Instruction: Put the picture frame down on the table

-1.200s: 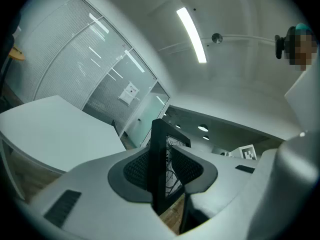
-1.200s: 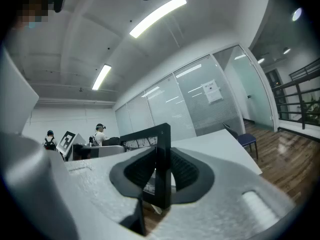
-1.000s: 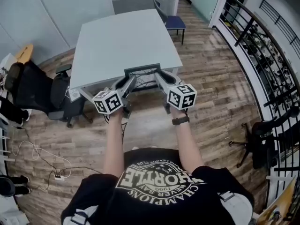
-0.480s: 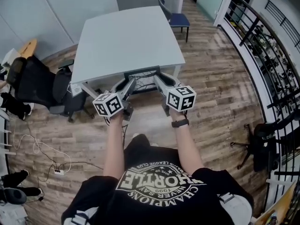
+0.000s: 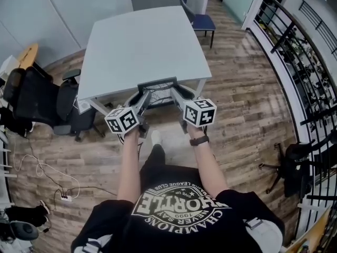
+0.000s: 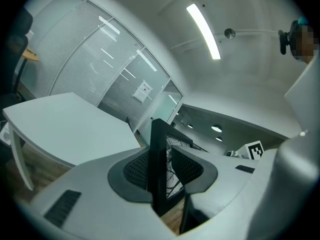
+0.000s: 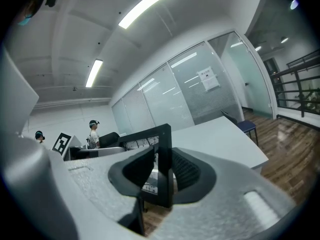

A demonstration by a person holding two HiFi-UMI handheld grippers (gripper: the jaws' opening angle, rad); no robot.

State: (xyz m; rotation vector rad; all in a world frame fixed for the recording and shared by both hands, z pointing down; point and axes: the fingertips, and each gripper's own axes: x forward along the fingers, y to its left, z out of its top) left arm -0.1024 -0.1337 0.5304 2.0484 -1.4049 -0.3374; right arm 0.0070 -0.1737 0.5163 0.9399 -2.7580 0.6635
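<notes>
- Left claw (image 5: 143, 98): closed on the left side bar of the picture frame (image 5: 157, 84). In the left gripper view the black bar stands pinched between both pads.
- Right claw (image 5: 177, 94): closed on the right side bar in the same way. The right gripper view shows the bar clamped between its pads.
- Frame location: in the air between my two claws, standing on edge. Its long axis runs left to right, from one claw to the other. Neither hand is nearer; both share the load.
- Key relation: the tabletop (image 5: 142, 41) lies on the far side of the frame. The frame hangs at the tabletop's near edge; I cannot tell whether it is already above the surface.
- Judgement: the set-down calls for carrying the frame farther over that near edge, then lowering both claws together.
- Room: the tabletop shows bare and wide all the way across. A black office chair (image 5: 37, 99) sits at left and a blue chair (image 5: 202, 21) at the far corner; both are well apart from my path.
</notes>
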